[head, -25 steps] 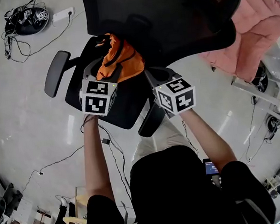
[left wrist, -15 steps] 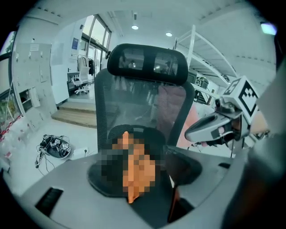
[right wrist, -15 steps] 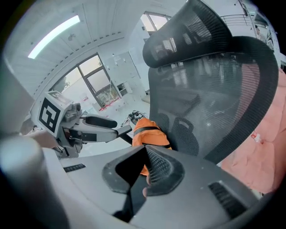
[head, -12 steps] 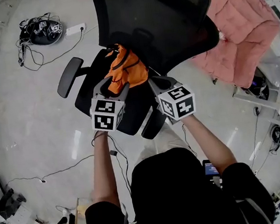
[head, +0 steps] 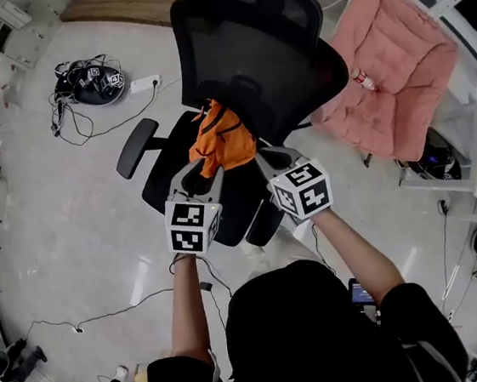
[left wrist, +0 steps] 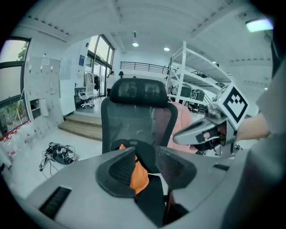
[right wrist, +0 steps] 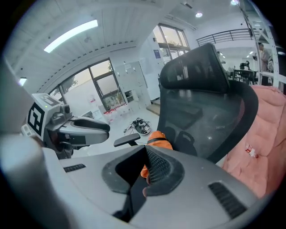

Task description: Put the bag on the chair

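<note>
The bag (head: 222, 136) is laid on the chair (head: 249, 56), at 1 o'clock from the left gripper (head: 200, 171) and 11 o'clock from the right gripper (head: 264, 155). The left gripper's jaws are spread and empty and have just been closing; the right gripper's are pressed together.

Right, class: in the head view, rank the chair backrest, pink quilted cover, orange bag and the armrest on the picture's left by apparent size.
1. Chair backrest and pink quilted cover: they look alike, and the backrest sits nearer the camera, so they are left unranked.
2. Orange bag.
3. Armrest.
</note>
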Available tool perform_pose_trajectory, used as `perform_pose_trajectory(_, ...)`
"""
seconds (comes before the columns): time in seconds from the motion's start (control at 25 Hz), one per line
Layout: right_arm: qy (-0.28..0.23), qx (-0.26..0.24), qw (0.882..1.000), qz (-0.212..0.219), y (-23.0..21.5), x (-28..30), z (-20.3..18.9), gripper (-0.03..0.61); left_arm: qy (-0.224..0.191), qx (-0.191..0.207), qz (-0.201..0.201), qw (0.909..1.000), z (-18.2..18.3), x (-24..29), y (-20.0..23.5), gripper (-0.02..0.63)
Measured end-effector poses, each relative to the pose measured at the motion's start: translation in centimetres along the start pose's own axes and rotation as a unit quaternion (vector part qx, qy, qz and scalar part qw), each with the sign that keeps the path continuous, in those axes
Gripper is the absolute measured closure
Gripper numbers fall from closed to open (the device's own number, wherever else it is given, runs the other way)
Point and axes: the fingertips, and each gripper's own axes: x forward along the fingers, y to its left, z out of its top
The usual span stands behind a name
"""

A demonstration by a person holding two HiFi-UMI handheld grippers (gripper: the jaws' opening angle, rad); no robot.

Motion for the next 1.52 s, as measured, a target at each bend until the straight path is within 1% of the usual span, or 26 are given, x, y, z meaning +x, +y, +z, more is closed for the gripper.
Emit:
perform_pose_trajectory(0.12, -0.014, -0.008, 1.0, 0.002, 1.2, -1.9, 0.4, 0.578, -0.019, -0.011, -0.002, 0.9998, 1.0, -2.2, -1.7, 0.477)
perform_pose_trajectory(0.24, -0.03, -0.014, 0.999, 0.003, 2.3, -3.9, 1.3, 0.578, -0.032, -0.006, 0.005, 0.9995, 1.9, -4.1, -3.4, 0.505)
perform_pose_trajectory(0.4, -0.054, -0.026, 0.998, 0.003, 3.5, -6.1, 2.6, 0.578, -0.041, 0.022, 0.027, 0.9986, 2.7, -6.1, -4.8, 0.548)
perform_pose_trajectory(0.6, -0.073, -0.047, 0.996, 0.005, 6.0, -8.7, 2.9, 0.578, -0.071, 0.032, 0.057, 0.9953, 3.9, -9.8, -6.2, 0.589)
perform_pose_trajectory(0.68, -0.082, -0.056, 0.995, 0.007, 7.5, -10.0, 3.2, 0.578, -0.085, 0.03, 0.068, 0.9936, 4.2, -11.7, -6.6, 0.6)
perform_pose_trajectory(0.8, -0.096, -0.059, 0.994, 0.011, 9.5, -12.1, 3.5, 0.578, -0.109, 0.02, 0.07, 0.9914, 4.8, -14.5, -7.7, 0.601)
perform_pose_trajectory(1.0, -0.12, -0.065, 0.99, 0.017, 12.0, -15.1, 3.6, 0.578, -0.141, 0.017, 0.071, 0.9873, 5.4, -18.2, -9.5, 0.601)
perform_pose_trajectory(1.24, -0.159, -0.073, 0.984, 0.018, 14.1, -18.4, 4.0, 0.578, -0.173, 0.036, 0.085, 0.9807, 6.3, -22.6, -11.5, 0.603)
perform_pose_trajectory(1.52, -0.195, -0.09, 0.976, 0.014, 15.7, -21.2, 5.7, 0.578, -0.224, 0.02, 0.07, 0.972, 8.4, -25.9, -12.8, 0.603)
